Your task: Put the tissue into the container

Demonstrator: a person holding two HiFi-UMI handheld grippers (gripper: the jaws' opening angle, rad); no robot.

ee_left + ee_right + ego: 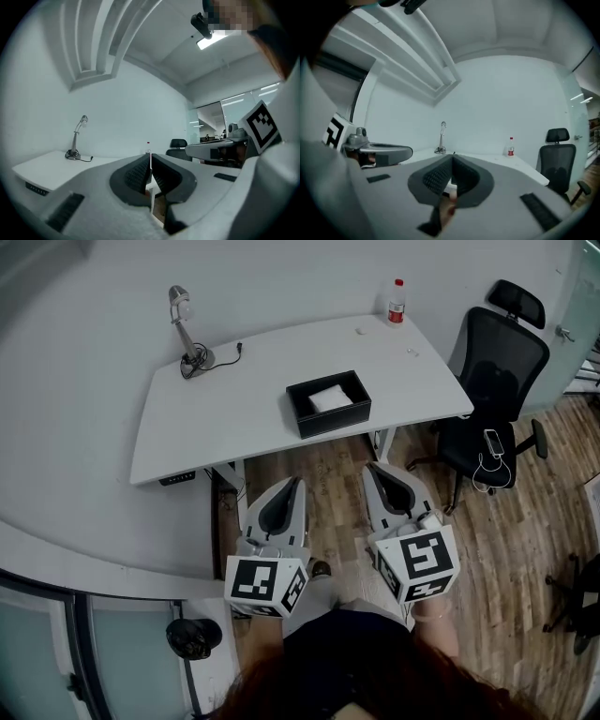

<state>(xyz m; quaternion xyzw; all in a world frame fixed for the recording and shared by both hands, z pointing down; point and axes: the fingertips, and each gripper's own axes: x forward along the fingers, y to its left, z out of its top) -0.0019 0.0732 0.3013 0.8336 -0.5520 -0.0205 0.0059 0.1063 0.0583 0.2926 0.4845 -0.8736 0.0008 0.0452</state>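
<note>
head view: left gripper [297, 482] and right gripper [373, 466], jaws pressed together, empty; tissue [330, 397] lies inside container [336, 419].

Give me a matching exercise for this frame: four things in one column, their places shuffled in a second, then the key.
Things
1. tissue
2. lamp
3. bottle
4. office chair

Places
A. back right corner of the table
B. inside the black container
C. on the floor beside the table's right end
D. back left part of the table

Pairs: 1-B, 2-D, 3-A, 4-C
</note>
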